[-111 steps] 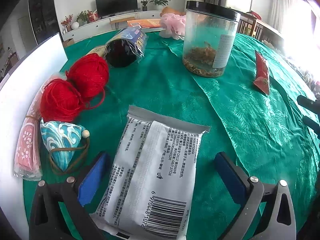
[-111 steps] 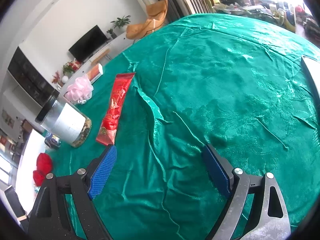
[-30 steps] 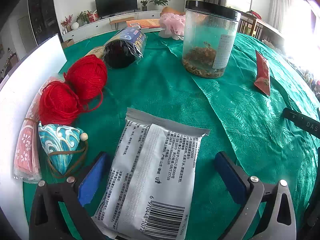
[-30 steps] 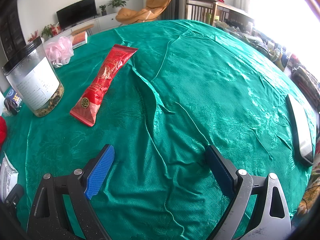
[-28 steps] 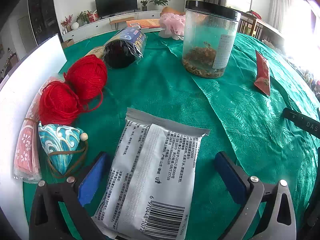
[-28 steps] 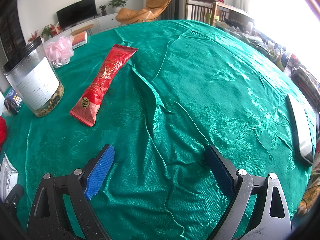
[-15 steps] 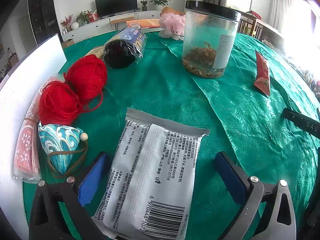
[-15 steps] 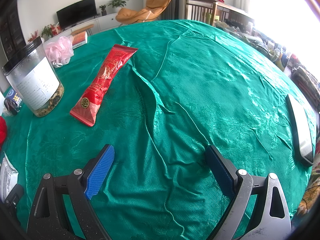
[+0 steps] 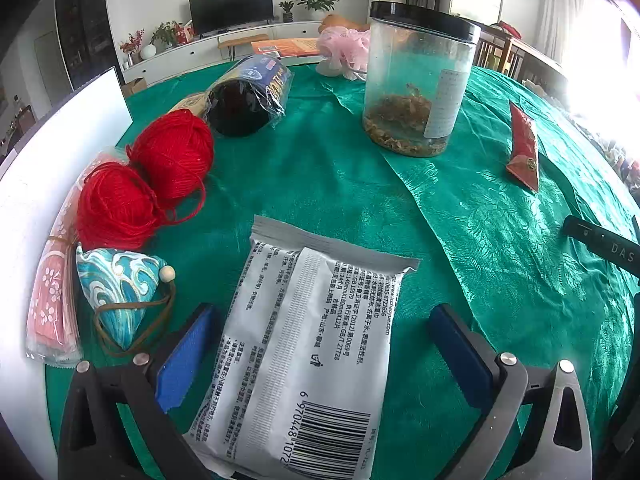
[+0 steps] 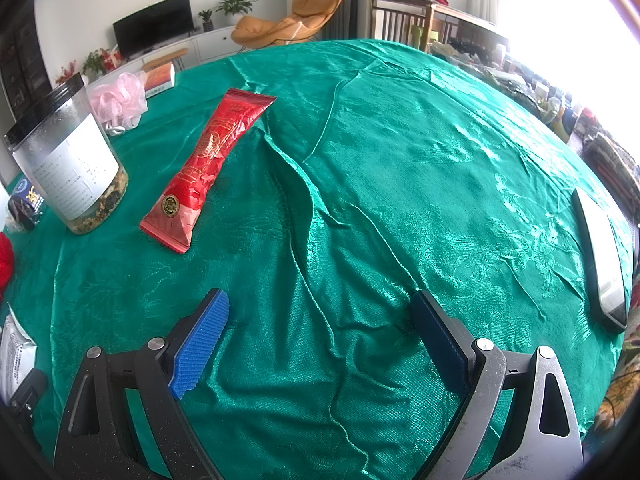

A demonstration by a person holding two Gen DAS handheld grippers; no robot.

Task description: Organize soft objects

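Over on the far left, against the white board [image 9: 60,128], lay the pink floral packet [image 9: 50,308], then the blue wave-pattern pouch [image 9: 116,288] with its bead and cord, and the two red yarn balls [image 9: 144,180] touching each other, all of them gathered along that edge of the table [image 9: 320,184]. That looked like the sorted group, so the step in hand read as the pickup of the next soft piece: the grey wipes pack [image 9: 308,344], lying flat on the green cloth between the blue pads of the left gripper [image 9: 320,344]. Its jaws stood wide apart, one on each side of the pack, and I could not tell whether the left pad touched it; nothing was clamped. The next move probably called for closing on the pack's sides and carrying it left toward the yarn. Further right stood the black-lidded jar [image 9: 416,80], with the pink bath pouf [image 9: 346,50] behind it and the red sachet [image 10: 208,168] beyond. The right gripper [image 10: 320,336] was spread just as wide over bare, wrinkled cloth, holding nothing, with that sachet ahead to its left, well apart.
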